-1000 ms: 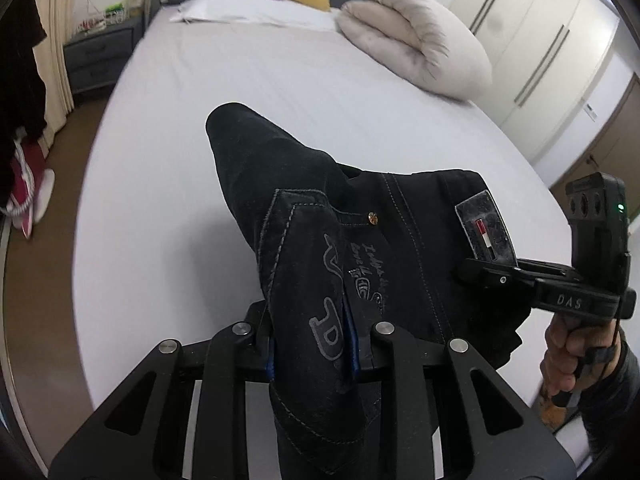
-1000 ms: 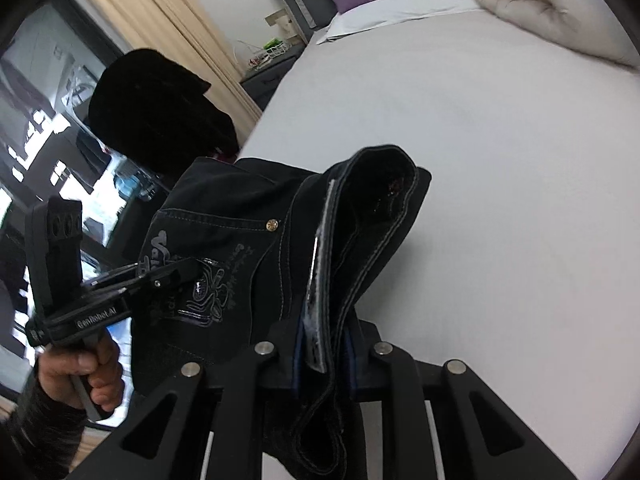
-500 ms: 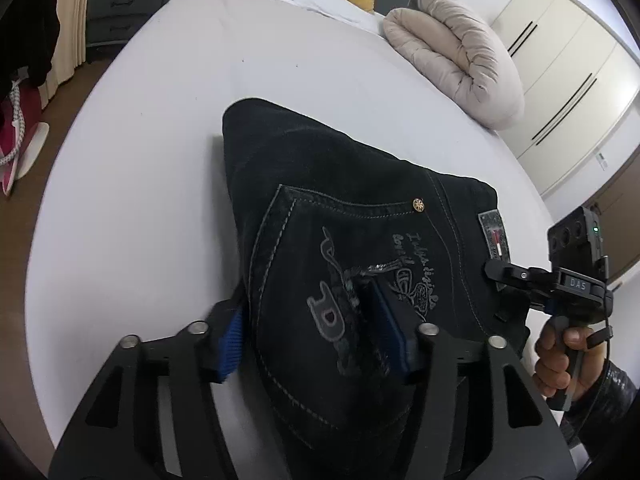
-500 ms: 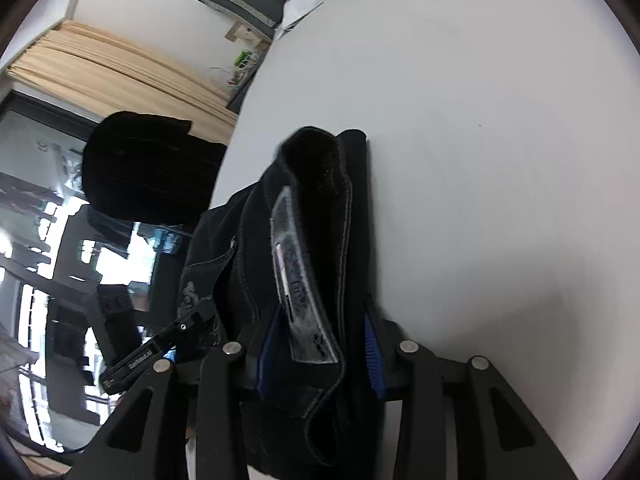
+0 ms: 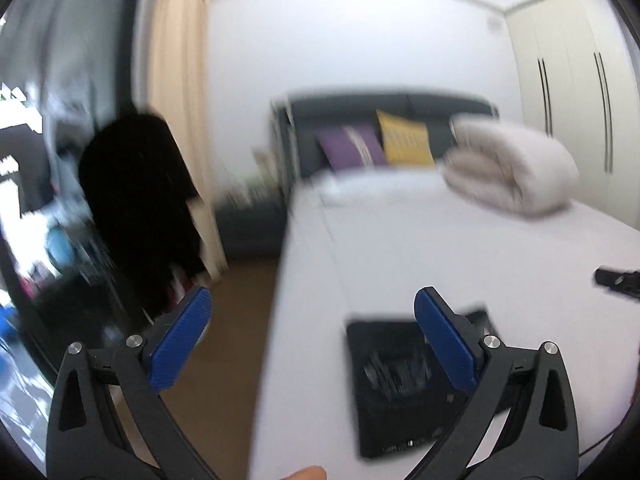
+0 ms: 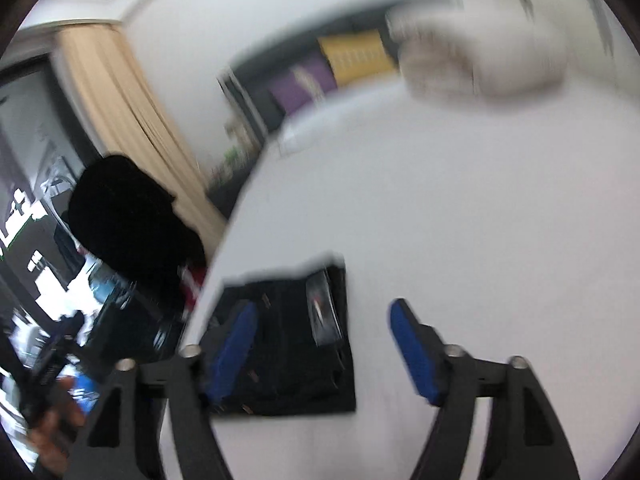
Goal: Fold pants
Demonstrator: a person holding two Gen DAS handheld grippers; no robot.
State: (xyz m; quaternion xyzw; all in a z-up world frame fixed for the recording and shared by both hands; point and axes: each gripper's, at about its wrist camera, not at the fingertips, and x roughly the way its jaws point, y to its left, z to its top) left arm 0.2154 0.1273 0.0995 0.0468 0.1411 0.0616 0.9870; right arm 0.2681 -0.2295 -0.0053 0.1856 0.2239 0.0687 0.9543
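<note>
Bright daylight, perhaps from the window (image 5: pixel 24 184); both fisheye views motion-blurred, edges curved and dark

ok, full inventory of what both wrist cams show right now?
pants: 1, black, folded flat near the bed's near-left corner
bed: 1, white sheet, fills the right of both views
rolled duvet: 1, beige, far right on the bed
cushions: 2, purple and yellow, against the dark headboard
pillow: 1, white, below the cushions
nightstand: 1, dark, left of the bed
curtain: 1, beige, left wall
hanging garment: 1, black, by the curtain
wardrobe: white doors, far right
left gripper: jaws open, blue pads, holding nothing
right gripper: jaws open, above the pants
</note>
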